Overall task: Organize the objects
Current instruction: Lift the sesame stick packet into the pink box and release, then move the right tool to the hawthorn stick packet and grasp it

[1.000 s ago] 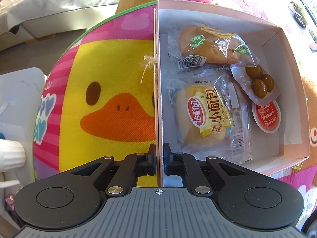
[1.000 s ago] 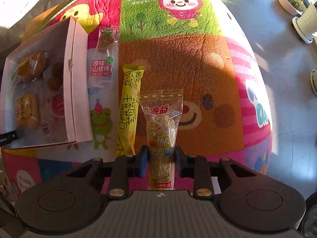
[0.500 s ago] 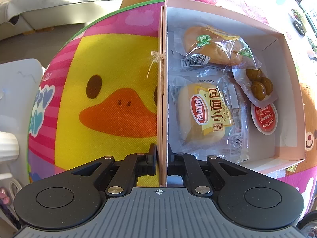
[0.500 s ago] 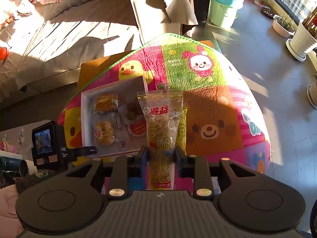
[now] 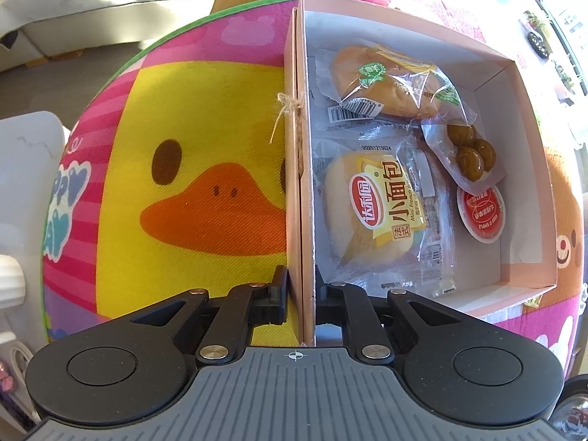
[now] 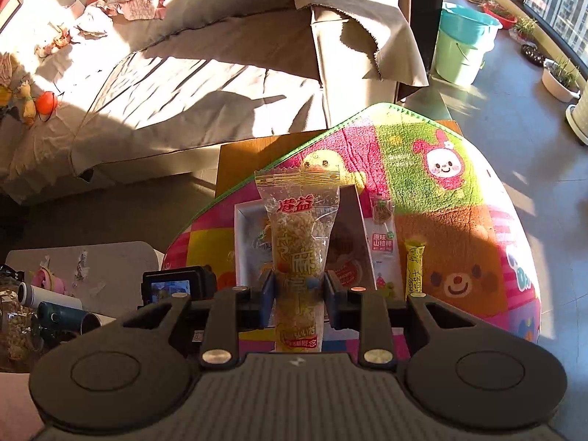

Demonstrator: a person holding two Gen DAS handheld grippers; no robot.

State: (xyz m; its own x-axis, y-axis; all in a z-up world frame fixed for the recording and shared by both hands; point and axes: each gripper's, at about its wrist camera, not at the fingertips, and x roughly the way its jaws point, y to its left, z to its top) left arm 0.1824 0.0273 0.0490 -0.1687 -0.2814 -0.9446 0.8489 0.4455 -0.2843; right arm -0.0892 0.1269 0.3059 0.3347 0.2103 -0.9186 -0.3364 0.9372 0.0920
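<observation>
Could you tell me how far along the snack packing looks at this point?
Done: two breads, a brown-ball pouch and a red-lidded cup lie in the pink box. In hand: the left tongs clamp the box wall; the right tongs hold the puffed-rice packet aloft. Left: the hawthorn stick and yellow cheese stick on the mat.
</observation>
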